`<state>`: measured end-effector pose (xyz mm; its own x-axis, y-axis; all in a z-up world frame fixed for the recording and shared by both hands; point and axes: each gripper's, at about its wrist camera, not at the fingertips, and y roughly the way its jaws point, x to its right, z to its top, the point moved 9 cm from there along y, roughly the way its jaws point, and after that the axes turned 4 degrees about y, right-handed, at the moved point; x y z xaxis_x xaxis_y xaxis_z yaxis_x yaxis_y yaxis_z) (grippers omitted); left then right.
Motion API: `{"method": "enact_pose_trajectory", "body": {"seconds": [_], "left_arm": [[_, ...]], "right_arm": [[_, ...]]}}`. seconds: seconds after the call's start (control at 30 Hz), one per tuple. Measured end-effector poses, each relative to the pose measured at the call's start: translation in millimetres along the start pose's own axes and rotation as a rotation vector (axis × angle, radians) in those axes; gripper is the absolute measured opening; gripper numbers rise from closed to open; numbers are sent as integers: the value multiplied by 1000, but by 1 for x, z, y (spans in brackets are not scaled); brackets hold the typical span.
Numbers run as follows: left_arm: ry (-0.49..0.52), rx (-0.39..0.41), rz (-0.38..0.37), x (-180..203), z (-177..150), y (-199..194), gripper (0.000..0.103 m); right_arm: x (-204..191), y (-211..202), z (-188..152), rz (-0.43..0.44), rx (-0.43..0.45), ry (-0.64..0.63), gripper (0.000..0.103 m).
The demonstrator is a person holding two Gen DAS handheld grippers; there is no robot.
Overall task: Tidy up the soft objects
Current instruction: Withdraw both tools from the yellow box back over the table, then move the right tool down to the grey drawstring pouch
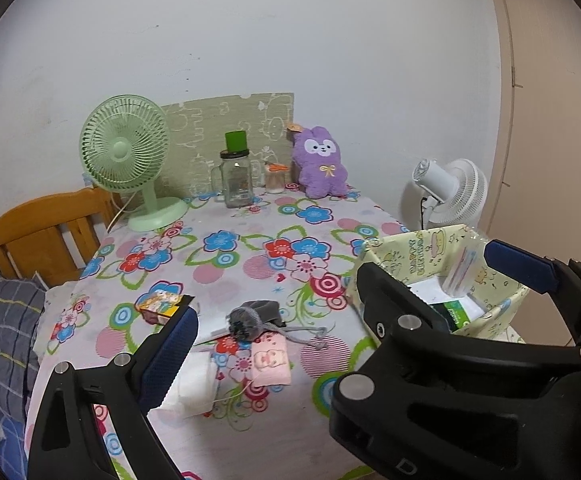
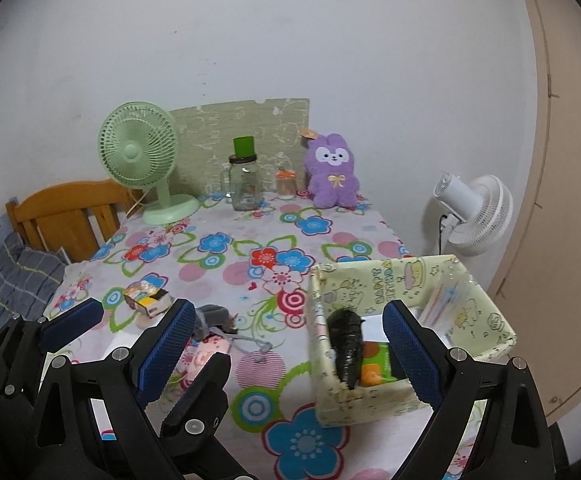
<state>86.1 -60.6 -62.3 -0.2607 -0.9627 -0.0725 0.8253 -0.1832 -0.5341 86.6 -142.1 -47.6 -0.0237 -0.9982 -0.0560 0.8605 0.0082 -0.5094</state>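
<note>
We are seeing a grey drawstring pouch point(image 1: 252, 319) lying slumped on the flowered table point(image 1: 250, 240), its cord trailing off to the right. Just in front of it a flat pink packet point(image 1: 271, 362) with a cartoon print is lying face up, touching the cord. To the left, white folded soft pads point(image 1: 192, 386) are resting near the table's front edge. At the right edge a pale yellow fabric box point(image 2: 370, 400) is standing open, and a dark rolled bundle point(image 2: 346, 350) is leaning inside against its left wall.
</note>
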Motion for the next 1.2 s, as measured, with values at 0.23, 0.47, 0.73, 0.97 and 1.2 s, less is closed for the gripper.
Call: {"method": "enact_pose_trajectory", "body": {"seconds": [0.23, 0.47, 0.73, 0.97, 1.2], "left_arm": [[-5, 0, 19, -19, -9, 1, 98], [-12, -15, 33, -35, -18, 8, 98], [-31, -41, 52, -56, -30, 20, 98], [-46, -75, 61, -70, -40, 35, 98], [-63, -115, 68, -81, -52, 49, 98]], "right_arm": [[-20, 6, -8, 44, -3, 4, 96], [-37, 15, -14, 58, -8, -19, 96], [-56, 33, -24, 84, -48, -27, 96], [-68, 50, -33, 98, -86, -31, 96], [-78, 67, -42, 103, -122, -45, 96]]}}
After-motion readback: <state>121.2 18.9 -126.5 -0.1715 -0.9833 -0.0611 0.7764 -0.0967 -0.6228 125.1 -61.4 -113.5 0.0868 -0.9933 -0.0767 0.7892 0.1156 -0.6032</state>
